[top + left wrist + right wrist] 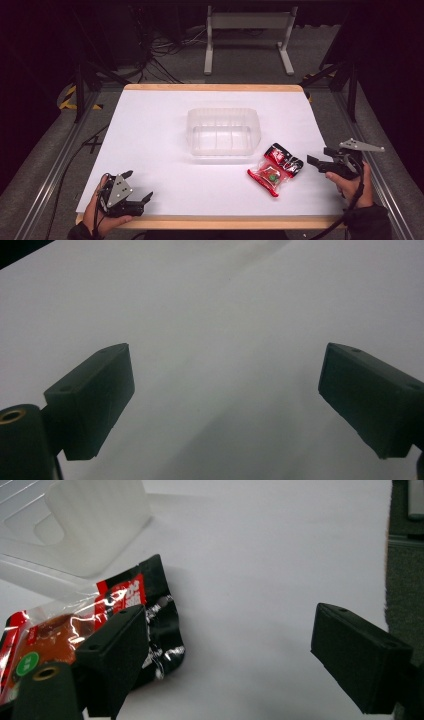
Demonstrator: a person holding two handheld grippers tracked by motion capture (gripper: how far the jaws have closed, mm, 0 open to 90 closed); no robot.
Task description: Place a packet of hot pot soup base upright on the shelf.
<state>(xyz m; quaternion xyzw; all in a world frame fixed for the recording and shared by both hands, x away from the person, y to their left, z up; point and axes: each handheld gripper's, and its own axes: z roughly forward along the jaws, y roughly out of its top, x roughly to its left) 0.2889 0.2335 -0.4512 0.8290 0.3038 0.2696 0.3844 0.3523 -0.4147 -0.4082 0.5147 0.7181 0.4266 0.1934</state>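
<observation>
a flat plastic snack packet, red and black with a clear window showing orange contents and a small green dot (pixel 275 168), lies on the white tabletop (pixel 165 150) at the right side, just off the near right corner of a clear, empty rectangular plastic tub (pixel 223 131) that stands near the middle. the right gripper (pixel 316 161) is held in the person's right hand (pixel 351 184) over the table's right edge, close beside the packet's black end and pointing toward it, not touching it. in the right gripper view its jaws stand wide apart; the packet (pixel 100 625) sits low on the left, partly behind the left jaw, with bare white table between the two jaws and the tub's wall (pixel 95 525) beyond. the left gripper (pixel 137 187) rests in the person's left hand (pixel 97 212) at the near left corner of the table, well apart from the packet and the tub. its jaws are also spread wide, with plain white tabletop (pixel 225 340) between them in the left gripper view.
</observation>
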